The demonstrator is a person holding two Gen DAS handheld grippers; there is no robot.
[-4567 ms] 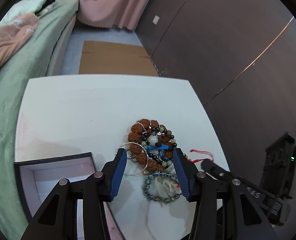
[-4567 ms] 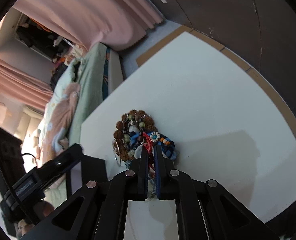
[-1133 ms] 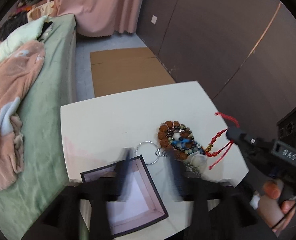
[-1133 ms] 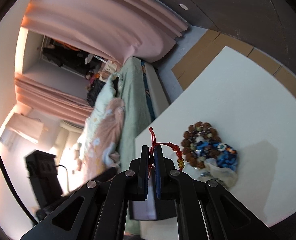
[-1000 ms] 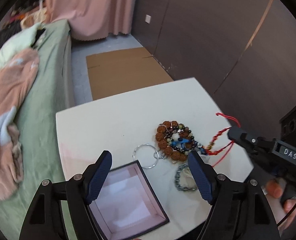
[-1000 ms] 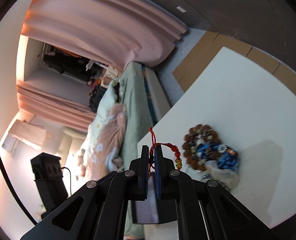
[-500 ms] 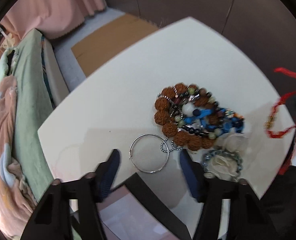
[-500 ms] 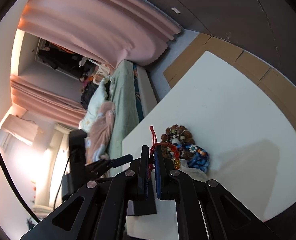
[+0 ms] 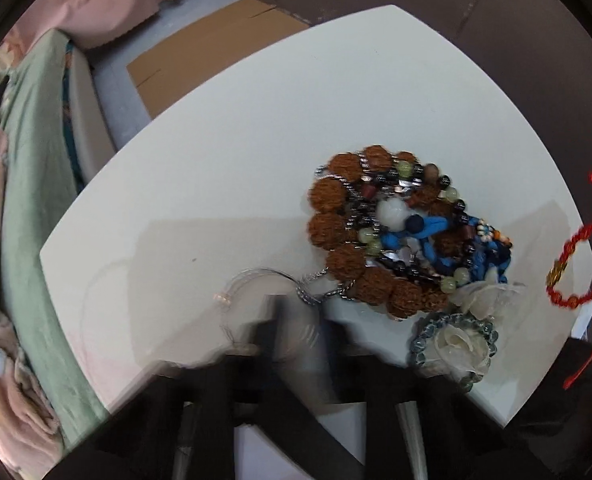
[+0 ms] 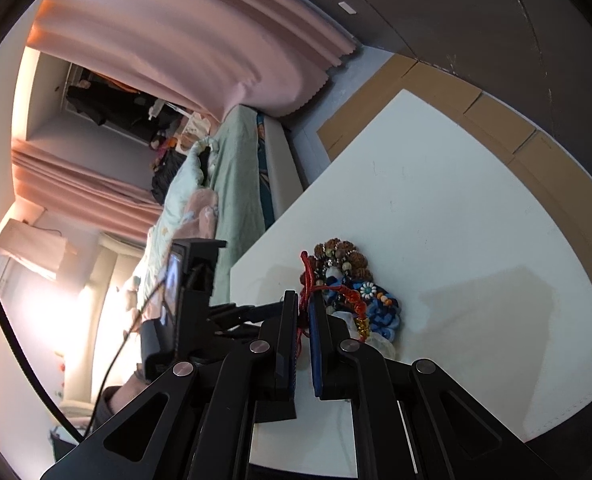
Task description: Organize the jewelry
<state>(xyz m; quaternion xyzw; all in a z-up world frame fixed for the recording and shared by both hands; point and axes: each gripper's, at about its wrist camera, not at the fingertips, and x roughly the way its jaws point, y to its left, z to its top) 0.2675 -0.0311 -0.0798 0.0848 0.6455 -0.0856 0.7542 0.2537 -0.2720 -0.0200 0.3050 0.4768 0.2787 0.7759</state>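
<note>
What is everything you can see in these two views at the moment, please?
Table: one, white, beside the bed.
Bead pile: one, brown, blue and mixed, on the table.
Hoop: one, silver, beside the pile.
Flower bracelet: one, clear and white, beside the pile.
Cord bracelet: one, red, hanging from the right gripper.
Cardboard: brown, on the floor.
Bed: one, green.
Curtain: pink, beyond the bed.
Left gripper: black, blurred, jaws just closed at the hoop; hold unclear.
Right gripper: black, clamping the cord bracelet.
</note>
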